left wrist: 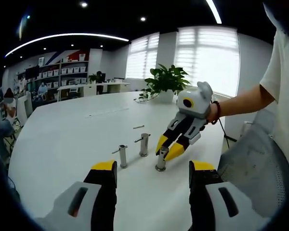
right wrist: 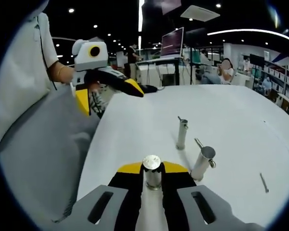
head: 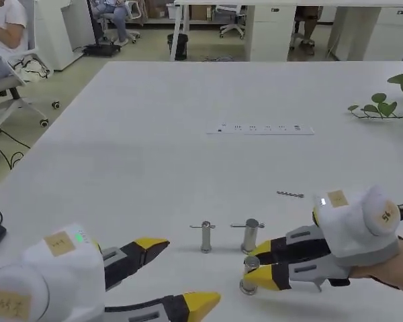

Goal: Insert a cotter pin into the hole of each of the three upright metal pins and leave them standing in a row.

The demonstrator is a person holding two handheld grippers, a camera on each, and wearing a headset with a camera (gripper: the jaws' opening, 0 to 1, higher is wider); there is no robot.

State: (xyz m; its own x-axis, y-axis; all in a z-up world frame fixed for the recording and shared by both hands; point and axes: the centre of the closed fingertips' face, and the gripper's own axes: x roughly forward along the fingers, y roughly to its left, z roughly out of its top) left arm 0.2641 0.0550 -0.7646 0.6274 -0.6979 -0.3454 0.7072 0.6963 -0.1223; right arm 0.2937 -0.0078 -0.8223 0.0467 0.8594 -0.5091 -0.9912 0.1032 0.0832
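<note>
Two yellow-tipped fingers (right wrist: 130,168) of the right gripper (head: 256,263) pinch the nearest upright silver metal pin (right wrist: 152,172) on the white desk (head: 188,154), while the left gripper (head: 179,274) hangs with fingers spread wide, empty.

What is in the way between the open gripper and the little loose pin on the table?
Two standing pins, the left pin and the middle pin, rise between the left gripper and the loose cotter pin. The right gripper, shut on the third pin, sits beside them.
</note>
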